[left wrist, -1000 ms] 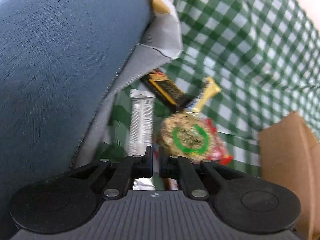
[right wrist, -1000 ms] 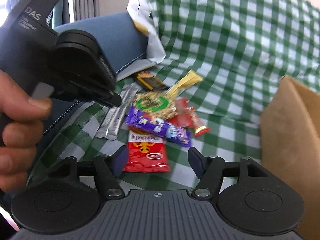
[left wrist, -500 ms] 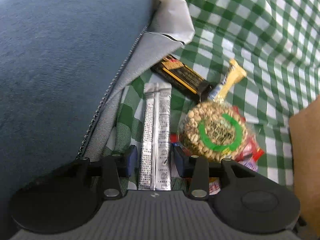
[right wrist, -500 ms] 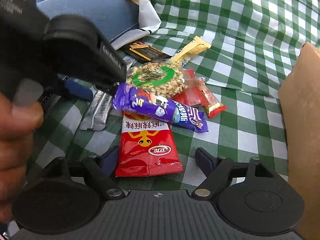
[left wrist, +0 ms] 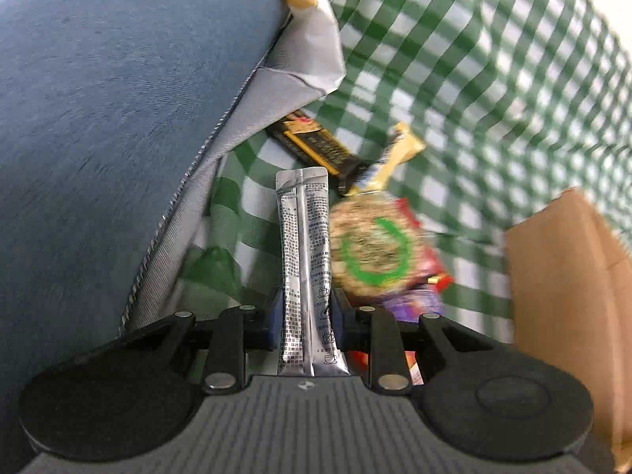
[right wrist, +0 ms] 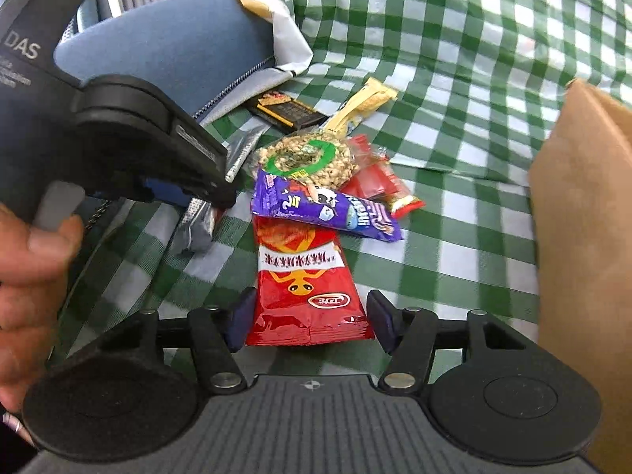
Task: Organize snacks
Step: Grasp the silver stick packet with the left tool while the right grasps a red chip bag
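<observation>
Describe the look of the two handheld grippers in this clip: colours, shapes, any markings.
Both share one build: a ribbed grey body, two round black discs, black linkage arms with silver rivets, and dark blue pads on the fingers. The left gripper and right gripper each bear a small emblem on the grey body. Seen from the right wrist, the left gripper's dark housing carries white "DAS" lettering and a pale grey trigger. No cables or sleeves show.

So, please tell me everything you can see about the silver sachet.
The silver sachet is a long, narrow stick pack of shiny foil with a centre seam and small black print with cup icons. It looks sealed, slightly creased. It lies lengthwise between the fingers of the left gripper, whose jaws have just been closing and whose blue pads now press its sides. In the right wrist view its near end hangs just over the checked cloth, beside the blue bag.
</observation>
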`<state>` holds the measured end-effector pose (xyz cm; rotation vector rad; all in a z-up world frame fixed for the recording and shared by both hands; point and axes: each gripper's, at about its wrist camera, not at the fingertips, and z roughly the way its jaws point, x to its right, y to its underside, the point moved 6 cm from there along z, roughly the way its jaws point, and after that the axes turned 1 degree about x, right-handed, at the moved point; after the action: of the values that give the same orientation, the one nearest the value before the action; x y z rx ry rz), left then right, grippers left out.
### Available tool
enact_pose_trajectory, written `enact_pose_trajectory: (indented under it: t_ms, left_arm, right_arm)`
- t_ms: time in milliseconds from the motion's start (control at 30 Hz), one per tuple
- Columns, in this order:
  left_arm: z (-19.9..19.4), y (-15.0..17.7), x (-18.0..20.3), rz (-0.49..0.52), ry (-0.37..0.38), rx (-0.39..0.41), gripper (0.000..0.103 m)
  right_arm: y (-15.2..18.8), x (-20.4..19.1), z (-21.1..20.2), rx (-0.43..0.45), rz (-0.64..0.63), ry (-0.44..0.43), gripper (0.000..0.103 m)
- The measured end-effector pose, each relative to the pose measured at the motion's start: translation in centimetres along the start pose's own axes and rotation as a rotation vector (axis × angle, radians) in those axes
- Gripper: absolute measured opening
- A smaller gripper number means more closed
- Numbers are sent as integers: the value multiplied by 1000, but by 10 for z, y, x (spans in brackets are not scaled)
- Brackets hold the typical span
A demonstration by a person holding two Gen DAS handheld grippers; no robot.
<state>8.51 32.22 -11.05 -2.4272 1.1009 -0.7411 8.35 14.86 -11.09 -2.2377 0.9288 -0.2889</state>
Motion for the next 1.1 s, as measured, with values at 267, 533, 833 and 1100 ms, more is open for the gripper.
enact_pose_trajectory:
  t_ms: [267,533,833,1100]
  left_arm:
    - [-30,30,28,19,148,-52,27]
    - [-25,62,47,68,170,-191,28]
    - [-13,90,43,123,103,-327,28]
    - [-11,85,47,123,116,-296,44]
  right_arm:
    - [37,5,-55,13,-48,41,62]
    - [80,10,-84,16,-76,101,62]
    - [96,12,-78,-36,-107,125,66]
    - [94,14,-76,-25,-104,124,78]
